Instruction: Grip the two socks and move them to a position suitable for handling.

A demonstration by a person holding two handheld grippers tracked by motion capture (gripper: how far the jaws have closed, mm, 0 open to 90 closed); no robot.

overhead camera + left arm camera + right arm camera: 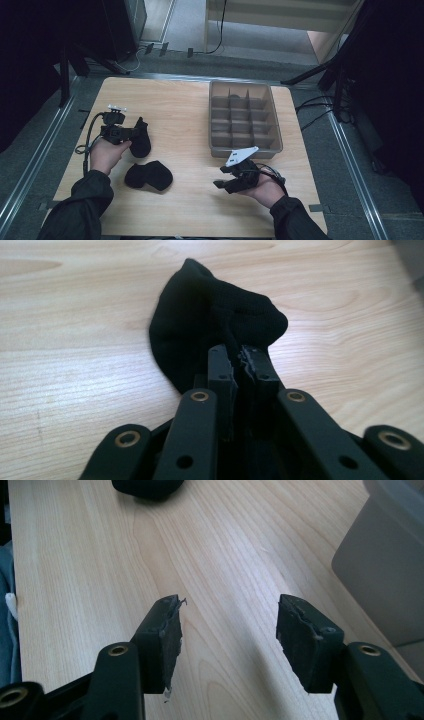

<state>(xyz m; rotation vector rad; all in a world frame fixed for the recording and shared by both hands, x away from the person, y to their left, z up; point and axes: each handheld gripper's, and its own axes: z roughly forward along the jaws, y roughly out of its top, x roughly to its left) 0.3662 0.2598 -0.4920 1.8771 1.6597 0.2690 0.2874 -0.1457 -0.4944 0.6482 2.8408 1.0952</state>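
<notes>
Jaws of left gripper (pixel 239 365) pinch sock (pixel 210 325) fabric, seen up close.

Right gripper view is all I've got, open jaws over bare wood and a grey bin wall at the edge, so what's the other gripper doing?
Observer: The left gripper is shut on a black sock, pinching its edge against the table.
Operator: Is that the dark thing at the top of my picture?
Observer: I can't tell. The high view has a second black sock lying loose nearer the person, between both hands.
Operator: And that bin?
Observer: The grey bin is split into small compartments, all looking empty from above, and the right gripper sits just in front of it.
</notes>
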